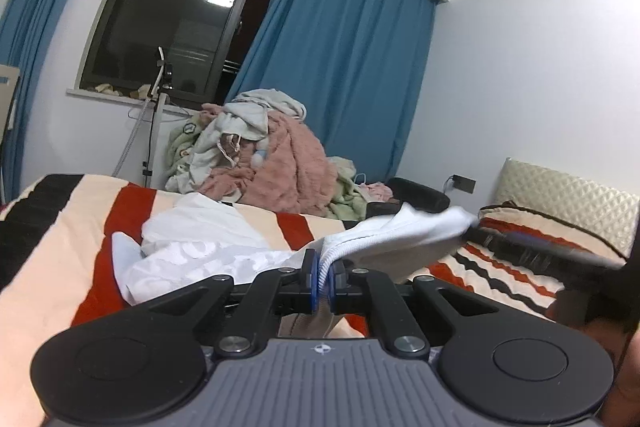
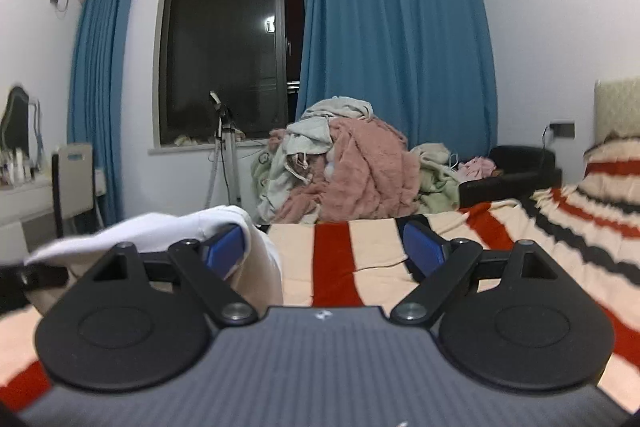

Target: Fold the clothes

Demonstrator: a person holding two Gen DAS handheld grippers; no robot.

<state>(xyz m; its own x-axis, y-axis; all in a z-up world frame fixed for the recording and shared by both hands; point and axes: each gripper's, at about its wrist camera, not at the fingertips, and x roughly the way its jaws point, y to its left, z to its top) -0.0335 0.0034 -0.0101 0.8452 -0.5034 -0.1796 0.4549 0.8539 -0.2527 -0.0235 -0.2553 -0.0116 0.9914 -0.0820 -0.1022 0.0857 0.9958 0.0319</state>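
Note:
A white garment (image 1: 208, 247) lies crumpled on the striped bed cover (image 1: 60, 243). My left gripper (image 1: 324, 273) is shut on its ribbed white hem, and the held part (image 1: 400, 231) lifts off to the right, a little above the bed. In the right wrist view my right gripper (image 2: 324, 251) is open and holds nothing, low over the cover (image 2: 372, 247). The same white garment (image 2: 168, 231) hangs at the left, draped against the left blue fingertip (image 2: 224, 247).
A heap of pink, grey and green clothes (image 1: 272, 155) stands beyond the bed's far edge, below the window and blue curtains. A tripod stand (image 1: 154, 115) is to its left. A striped pillow and headboard (image 1: 568, 203) are at the right. A white desk (image 2: 24, 195) is far left.

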